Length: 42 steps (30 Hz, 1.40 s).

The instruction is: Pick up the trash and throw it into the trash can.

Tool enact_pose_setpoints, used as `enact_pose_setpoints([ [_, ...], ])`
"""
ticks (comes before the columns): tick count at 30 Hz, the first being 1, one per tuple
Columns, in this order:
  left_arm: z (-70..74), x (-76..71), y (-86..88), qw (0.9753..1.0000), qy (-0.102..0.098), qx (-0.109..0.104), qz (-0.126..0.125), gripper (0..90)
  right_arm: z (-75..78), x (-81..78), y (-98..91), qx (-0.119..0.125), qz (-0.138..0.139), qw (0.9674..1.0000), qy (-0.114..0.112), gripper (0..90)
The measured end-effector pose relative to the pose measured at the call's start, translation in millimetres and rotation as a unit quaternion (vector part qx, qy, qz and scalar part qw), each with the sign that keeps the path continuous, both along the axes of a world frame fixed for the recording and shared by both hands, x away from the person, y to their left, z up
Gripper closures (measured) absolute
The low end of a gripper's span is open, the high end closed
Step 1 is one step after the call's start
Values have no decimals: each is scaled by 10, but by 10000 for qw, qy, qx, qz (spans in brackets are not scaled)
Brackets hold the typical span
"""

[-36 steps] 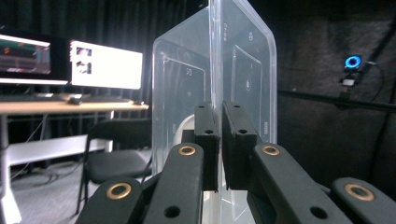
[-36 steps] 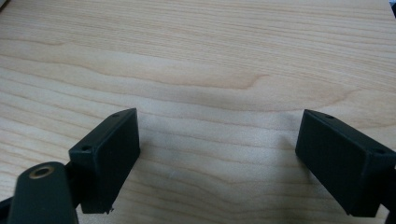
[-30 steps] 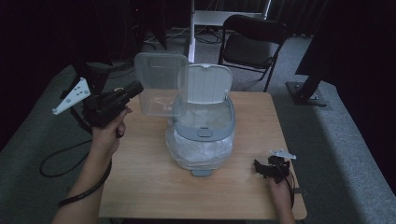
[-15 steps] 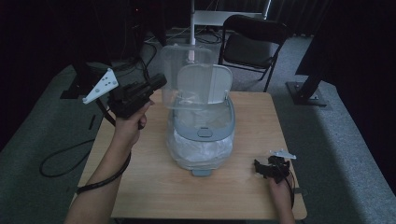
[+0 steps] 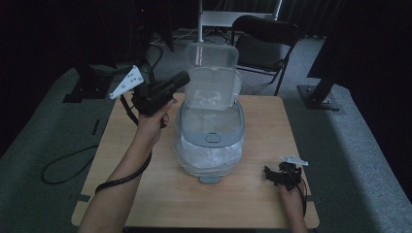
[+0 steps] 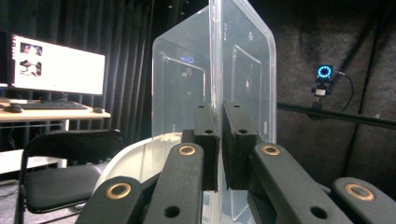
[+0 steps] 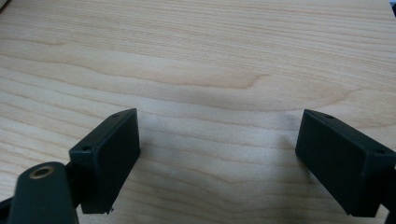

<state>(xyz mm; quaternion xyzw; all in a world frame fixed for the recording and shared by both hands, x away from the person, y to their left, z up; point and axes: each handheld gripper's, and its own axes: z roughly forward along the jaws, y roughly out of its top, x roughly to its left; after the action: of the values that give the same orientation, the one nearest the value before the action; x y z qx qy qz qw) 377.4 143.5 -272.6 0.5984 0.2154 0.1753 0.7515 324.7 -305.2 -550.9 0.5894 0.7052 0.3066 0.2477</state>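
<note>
Gripping one clear lid (image 6: 233,70): left gripper (image 6: 219,140)

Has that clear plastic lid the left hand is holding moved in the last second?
Yes. The clear lid, clamped in the left gripper, has swung rightward, from left of the bin to above its back edge.

The high view is dim and murky with black surroundings, a monitor (image 6: 58,65) glows brightly at the left, and the wooden table (image 7: 196,56) is evenly lit, soft shadows beneath the jaws.
</note>
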Motion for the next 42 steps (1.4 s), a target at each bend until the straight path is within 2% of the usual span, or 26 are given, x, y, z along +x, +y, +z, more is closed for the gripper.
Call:
enact_pose_setpoints([
  [5,-17,53,-58,10000,70,31,-34,872,-1,-2,-1,2,5,10000,-6,132],
  [7,-22,57,-63,9999,76,-30,-92,871,-1,-3,-1,3,8,10000,-6,132],
  [12,-64,68,-77,10000,-3,45,-51,871,-1,-3,-1,3,8,10000,-5,132],
  [17,-103,98,-68,10000,51,-46,4,870,-1,-5,-2,3,10,10000,-4,132],
  [18,-126,114,-79,10000,50,-11,-33,870,-1,-5,-1,4,7,10000,-2,132],
  [19,-135,124,-83,9998,54,65,-172,860,-1,-7,-1,5,4,10000,0,132],
  [20,-145,125,-88,9994,67,58,-332,801,-1,-8,-1,4,6,10000,-1,132],
  [21,-137,120,-98,9994,180,161,-267,563,-1,-9,-2,4,9,10000,-2,132],
  [22,-128,119,-111,9989,340,278,-134,389,-1,-10,-2,4,12,10000,-2,132],
  [23,-129,119,-110,9985,422,349,-40,342,-1,-10,-2,4,12,10000,-2,132],
  [26,-154,116,-81,9979,478,442,65,207,-1,-10,-1,7,11,10000,0,132],
  [29,-179,125,-44,9980,519,368,-38,156,-1,-10,-1,6,15,10000,-3,132],
  [30,-199,133,-31,9968,622,500,-32,156,-1,-11,-1,5,17,10000,0,132],
  [31,-210,140,-29,9962,652,577,-93,109,-1,-12,-1,4,21,10000,-2,132],
  [33,-241,141,-32,9946,685,775,-103,105,-1,-12,-1,3,20,10000,-2,132],
  [34,-252,144,-39,9931,712,911,-170,74,-1,-12,-1,4,21,10000,-3,132],
  [35,-252,144,-39,9931,712,911,-170,14,-1,-12,-1,4,21,10000,-3,132],
  [36,-281,135,-53,9909,745,1095,-254,14,-1,-12,-1,4,20,10000,-3,132],
  [37,-291,129,-55,9900,756,1164,-236,11,-1,-12,-1,3,21,10000,-3,132],
  [42,-347,76,-19,9897,782,1194,-98,12,-1,-12,-1,3,20,10000,-2,132],
])
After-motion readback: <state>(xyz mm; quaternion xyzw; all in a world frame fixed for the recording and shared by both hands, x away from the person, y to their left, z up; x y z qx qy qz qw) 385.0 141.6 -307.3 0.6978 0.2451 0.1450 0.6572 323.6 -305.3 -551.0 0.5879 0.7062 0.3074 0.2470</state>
